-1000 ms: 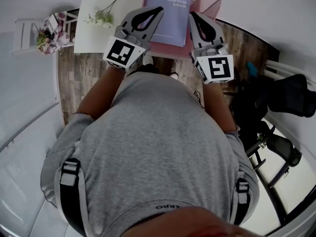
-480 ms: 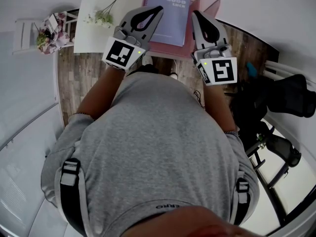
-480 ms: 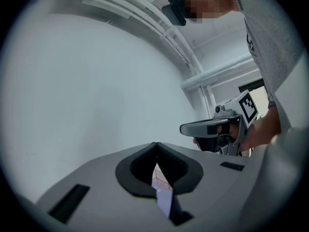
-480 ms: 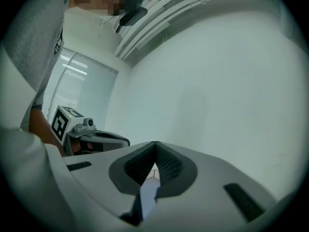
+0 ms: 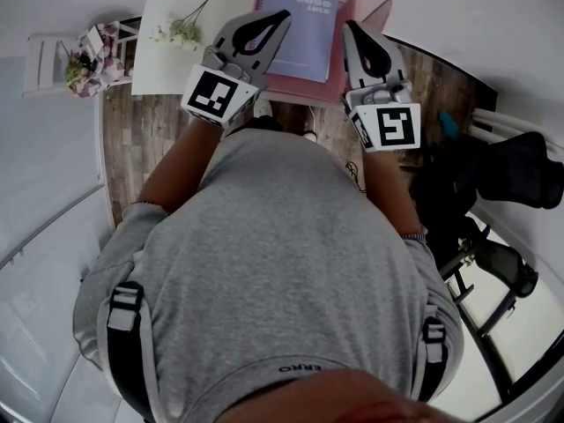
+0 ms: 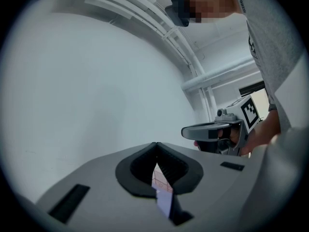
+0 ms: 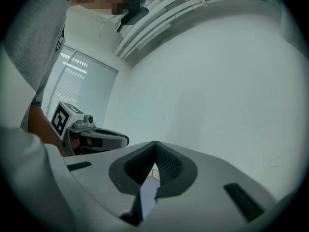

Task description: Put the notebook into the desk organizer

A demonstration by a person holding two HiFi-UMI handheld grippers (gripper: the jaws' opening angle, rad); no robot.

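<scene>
Holds left gripper (image 5: 280,16) and right gripper (image 5: 351,26) clenched, empty; finds notebook (image 5: 300,29) far ahead against pink desk organizer (image 5: 374,11); cannot tell whether properly inserted.

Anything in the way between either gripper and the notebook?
Nothing visible. In the head view the left gripper and right gripper, both with jaws together, point at the left and right edges of the notebook, which lies over the pink organizer, its cover bare.
</scene>
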